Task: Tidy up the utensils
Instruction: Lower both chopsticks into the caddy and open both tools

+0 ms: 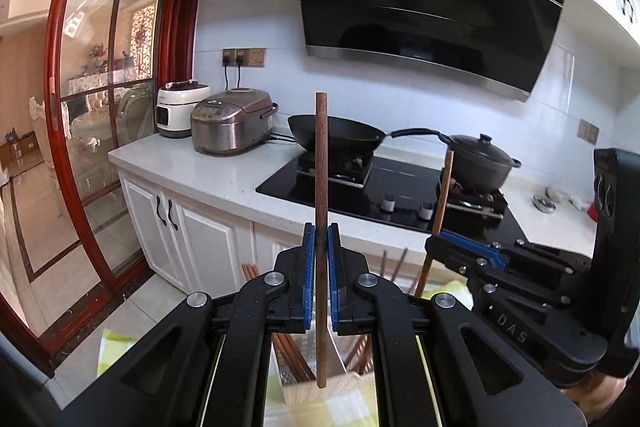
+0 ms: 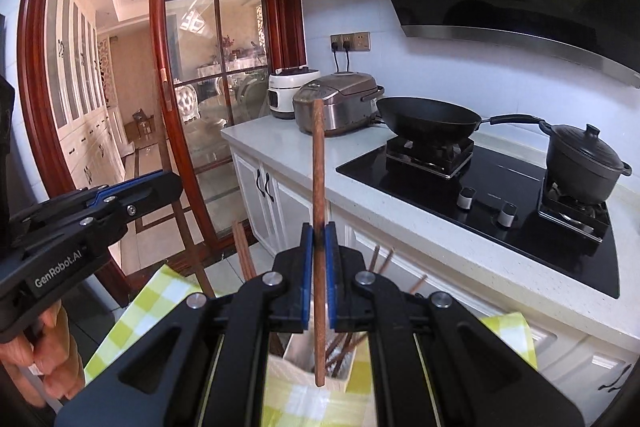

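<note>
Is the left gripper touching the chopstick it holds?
Touching. The left wrist view shows the left gripper's blue fingers pressed against both sides of the upright chopstick, no gap.

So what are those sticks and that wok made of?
The sticks look like wood: reddish-brown, matte, with faint grain. The wok looks like dark metal, perhaps iron or coated steel: black with a dull sheen.

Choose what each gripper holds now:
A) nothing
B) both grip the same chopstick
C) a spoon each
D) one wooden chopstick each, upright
D: the left gripper clamps one upright chopstick, and the right gripper clamps another chopstick.
</note>
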Action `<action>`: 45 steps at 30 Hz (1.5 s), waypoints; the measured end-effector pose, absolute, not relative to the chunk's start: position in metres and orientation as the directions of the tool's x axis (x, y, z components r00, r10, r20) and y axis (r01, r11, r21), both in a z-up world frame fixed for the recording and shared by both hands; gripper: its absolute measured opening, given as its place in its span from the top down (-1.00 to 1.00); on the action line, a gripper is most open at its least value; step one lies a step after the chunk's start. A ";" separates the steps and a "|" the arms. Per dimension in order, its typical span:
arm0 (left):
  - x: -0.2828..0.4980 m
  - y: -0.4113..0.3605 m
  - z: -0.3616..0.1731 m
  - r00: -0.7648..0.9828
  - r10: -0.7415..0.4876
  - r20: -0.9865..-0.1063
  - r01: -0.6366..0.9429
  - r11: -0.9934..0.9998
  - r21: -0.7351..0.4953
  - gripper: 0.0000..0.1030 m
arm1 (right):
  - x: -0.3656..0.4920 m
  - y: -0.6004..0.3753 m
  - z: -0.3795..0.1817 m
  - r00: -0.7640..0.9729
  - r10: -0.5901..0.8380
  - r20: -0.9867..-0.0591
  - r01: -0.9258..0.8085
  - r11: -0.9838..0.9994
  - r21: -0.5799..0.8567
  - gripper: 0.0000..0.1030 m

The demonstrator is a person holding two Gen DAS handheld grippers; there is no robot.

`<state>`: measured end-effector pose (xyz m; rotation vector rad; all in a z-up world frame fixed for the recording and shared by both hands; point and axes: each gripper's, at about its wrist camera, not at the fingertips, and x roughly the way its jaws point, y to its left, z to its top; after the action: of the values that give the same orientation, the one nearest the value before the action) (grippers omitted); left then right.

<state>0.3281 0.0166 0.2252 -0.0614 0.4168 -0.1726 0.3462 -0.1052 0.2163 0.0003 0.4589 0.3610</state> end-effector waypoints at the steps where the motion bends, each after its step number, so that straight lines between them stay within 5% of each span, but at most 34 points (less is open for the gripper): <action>1: 0.332 0.017 0.223 0.901 -0.173 -0.397 0.148 0.985 -0.093 0.90 | 0.353 -0.103 0.214 0.832 0.342 -0.436 -0.341 0.936 0.082 0.88; 35: 0.397 0.017 0.100 0.774 -0.202 -0.599 0.127 0.978 -0.166 0.89 | 0.400 -0.080 0.113 0.733 0.357 -0.578 -0.341 0.929 0.141 0.87; 39: 0.396 0.019 0.102 0.772 -0.210 -0.600 0.129 0.976 -0.175 0.87 | 0.399 -0.080 0.116 0.739 0.349 -0.577 -0.338 0.932 0.132 0.45; 45: 0.379 0.026 0.114 0.793 -0.224 -0.567 0.141 0.972 -0.187 0.62 | 0.383 -0.092 0.130 0.762 0.357 -0.541 -0.341 0.930 0.133 0.35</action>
<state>0.3795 0.0255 0.1143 -0.1382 0.6260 -0.1969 0.3829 -0.0921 0.1302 0.0270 0.5938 0.3799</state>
